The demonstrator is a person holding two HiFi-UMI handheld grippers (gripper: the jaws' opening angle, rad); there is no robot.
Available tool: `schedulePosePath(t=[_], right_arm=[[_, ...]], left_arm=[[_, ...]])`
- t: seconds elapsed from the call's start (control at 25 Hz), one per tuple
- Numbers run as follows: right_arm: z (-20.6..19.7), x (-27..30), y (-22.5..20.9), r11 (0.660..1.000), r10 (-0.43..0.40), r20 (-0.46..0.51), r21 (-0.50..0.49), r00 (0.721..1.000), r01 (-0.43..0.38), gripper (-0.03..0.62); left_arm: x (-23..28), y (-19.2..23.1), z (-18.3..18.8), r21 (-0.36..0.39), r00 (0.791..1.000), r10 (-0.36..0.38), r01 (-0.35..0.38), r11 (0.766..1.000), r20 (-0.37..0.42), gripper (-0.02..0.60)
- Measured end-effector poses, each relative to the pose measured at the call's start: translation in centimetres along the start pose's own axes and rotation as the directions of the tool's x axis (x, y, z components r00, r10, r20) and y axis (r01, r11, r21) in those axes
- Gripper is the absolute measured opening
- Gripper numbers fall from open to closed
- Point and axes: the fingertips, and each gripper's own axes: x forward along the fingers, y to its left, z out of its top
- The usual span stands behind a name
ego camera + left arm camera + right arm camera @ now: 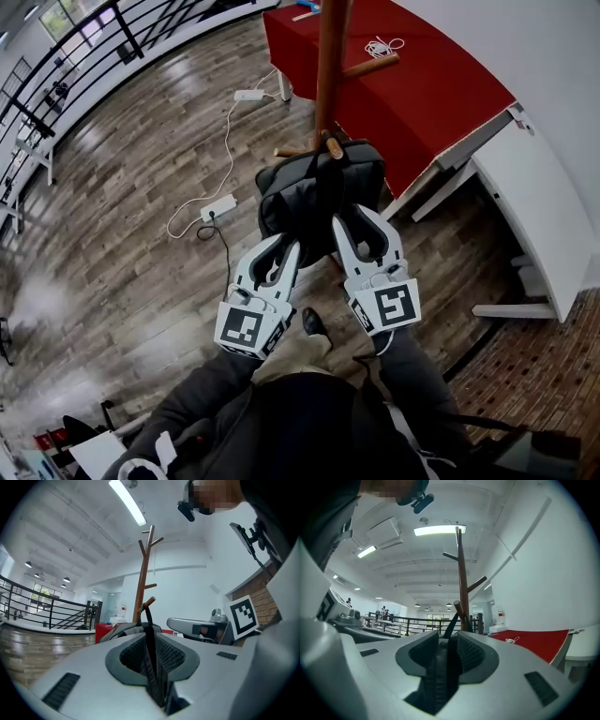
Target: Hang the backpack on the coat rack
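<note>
Left gripper (286, 244) and right gripper (358, 218) both sit slightly open, with the strap (151, 639) slack between each pair of jaws. Our backpack (319, 192) hangs on a coat rack (330, 66) peg (333, 147). If we back out crooked, the strap could snag and drag it off.

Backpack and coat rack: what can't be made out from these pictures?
Coat rack top: cut off by the head view's upper edge.
Rack base: head view, hidden behind the backpack.
Backpack body: both gripper views, mostly hidden by the jaws in front; only its top and a strap show.
Distant people: right gripper view, too small to describe.
</note>
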Motion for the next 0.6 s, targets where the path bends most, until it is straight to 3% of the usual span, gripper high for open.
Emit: schedulePosePath(t=[0.24, 0.4, 0.6], right_arm=[[4.3, -2.1, 3.3, 0.999, 0.029, 0.065, -0.018, 0.997, -0.028, 0.121], [8.0, -3.7, 4.6, 0.999, 0.029, 0.113, -0.043, 0.993, -0.024, 0.041], [10.1, -5.5, 5.8, 0.998, 0.023, 0.152, -0.054, 0.988, -0.015, 0.025]], left_arm=[[-0.2, -1.7, 4.9, 0.061, 0.995, -0.02, 0.014, 0.998, 0.098, 0.013], [-0.5, -3.1, 8.5, 0.078, 0.991, -0.021, 0.011, 0.997, 0.135, 0.009], [-1.7, -4.4, 10.4, 0.106, 0.986, -0.022, 0.004, 0.994, 0.165, 0.009]])
